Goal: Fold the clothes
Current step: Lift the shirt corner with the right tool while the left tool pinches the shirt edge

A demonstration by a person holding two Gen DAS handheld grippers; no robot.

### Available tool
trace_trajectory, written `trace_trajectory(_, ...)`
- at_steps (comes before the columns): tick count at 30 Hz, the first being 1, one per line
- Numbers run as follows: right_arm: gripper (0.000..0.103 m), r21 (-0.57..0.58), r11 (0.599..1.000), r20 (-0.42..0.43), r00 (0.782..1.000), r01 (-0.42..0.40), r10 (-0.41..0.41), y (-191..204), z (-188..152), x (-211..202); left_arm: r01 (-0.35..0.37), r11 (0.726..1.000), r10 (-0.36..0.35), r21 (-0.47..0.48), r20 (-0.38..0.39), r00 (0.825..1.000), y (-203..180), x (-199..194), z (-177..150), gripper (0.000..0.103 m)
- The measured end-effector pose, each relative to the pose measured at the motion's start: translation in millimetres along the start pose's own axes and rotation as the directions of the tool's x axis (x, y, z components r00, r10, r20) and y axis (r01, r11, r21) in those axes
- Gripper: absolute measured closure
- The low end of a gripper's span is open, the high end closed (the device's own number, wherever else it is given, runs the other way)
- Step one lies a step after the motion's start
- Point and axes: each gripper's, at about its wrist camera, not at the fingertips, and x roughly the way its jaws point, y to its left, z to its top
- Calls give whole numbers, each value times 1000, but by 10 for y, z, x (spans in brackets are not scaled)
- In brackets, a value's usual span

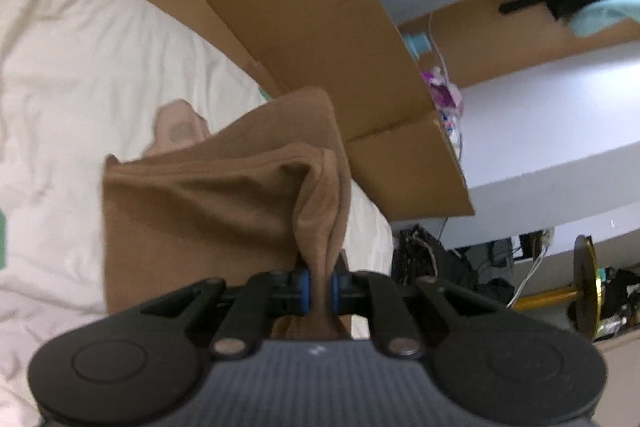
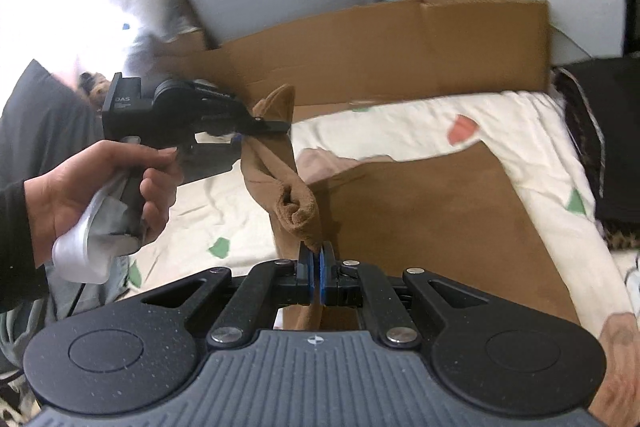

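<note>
We work over a bed point(image 2: 400, 123) spread with a cream sheet point(image 1: 80, 75) printed with red and green shapes, and flattened cardboard point(image 1: 304, 27) leans along its far edge beneath a pale wall. Our left tongs point(image 1: 319, 287) are clamped on a bunched fold of the brown garment point(image 1: 208, 203), their blue pads pinching the cloth, which hangs from them above the sheet near the bed's far edge. Our right tongs point(image 2: 317, 259) are closed too, nipping another gathered bit of the same garment at the very tips. In the right wrist view our left hand point(image 2: 100, 195) grips the handle of the left tongs, and the brown cloth stretches between the two tools and drapes down onto the bed.
</note>
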Motion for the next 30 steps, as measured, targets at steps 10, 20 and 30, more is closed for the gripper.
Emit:
trace_trajectory(10, 102, 126, 989, -43, 997, 72, -67, -544, -58, 69, -36, 999, 38, 37, -56, 998, -278, 649, -161, 93)
trace_trajectory(20, 102, 228, 947, -90, 974, 225, -210, -1059, -138, 147, -29, 989, 47, 146, -121, 992, -592, 1334, -423, 92)
trace_trajectory(30, 102, 291, 901, -135, 946, 322, -294, -1405, -251, 249, -82, 978, 125, 194, -226, 966, -554, 1792, -565, 92)
